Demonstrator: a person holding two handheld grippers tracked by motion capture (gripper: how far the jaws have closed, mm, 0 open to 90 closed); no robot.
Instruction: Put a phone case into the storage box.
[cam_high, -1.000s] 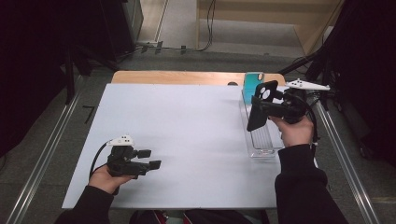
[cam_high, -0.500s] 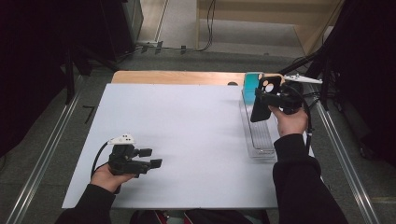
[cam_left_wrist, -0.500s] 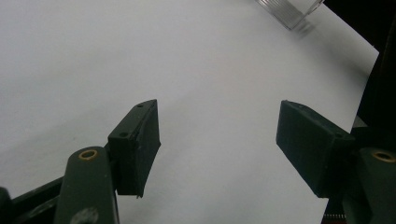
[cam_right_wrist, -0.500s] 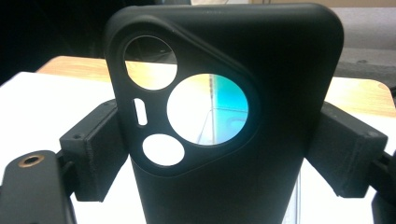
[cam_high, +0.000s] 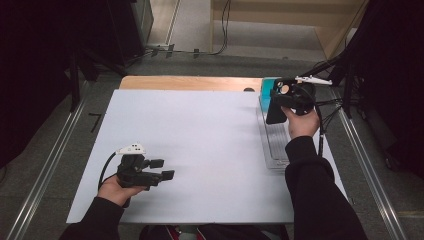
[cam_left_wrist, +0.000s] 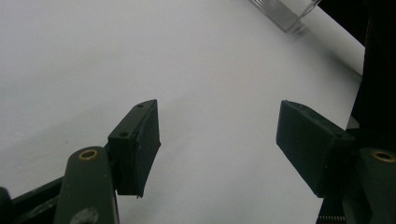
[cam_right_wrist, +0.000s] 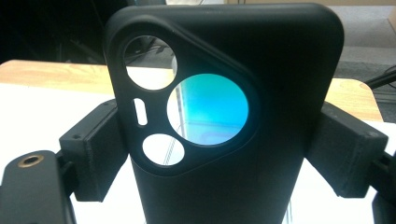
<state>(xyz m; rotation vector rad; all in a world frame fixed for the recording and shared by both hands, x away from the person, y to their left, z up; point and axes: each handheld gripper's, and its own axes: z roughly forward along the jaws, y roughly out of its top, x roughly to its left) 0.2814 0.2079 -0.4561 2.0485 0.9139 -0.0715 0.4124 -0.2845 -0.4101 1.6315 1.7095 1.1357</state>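
A black phone case (cam_right_wrist: 224, 116) stands upright between the two jaws of the right gripper (cam_right_wrist: 224, 154), which press against its two long sides. Its back faces the camera, with round and slot-shaped camera cutouts through which a teal object (cam_high: 266, 89) and the white board show. In the high view the case (cam_high: 275, 107) is held above the far right part of the white board (cam_high: 200, 140), over a clear ridged tray (cam_high: 272, 142) lying along the board's right edge, with the teal object at the tray's far end. The left gripper (cam_left_wrist: 217, 140) rests low over the bare near-left part of the board, its jaws spread wide apart with nothing between them.
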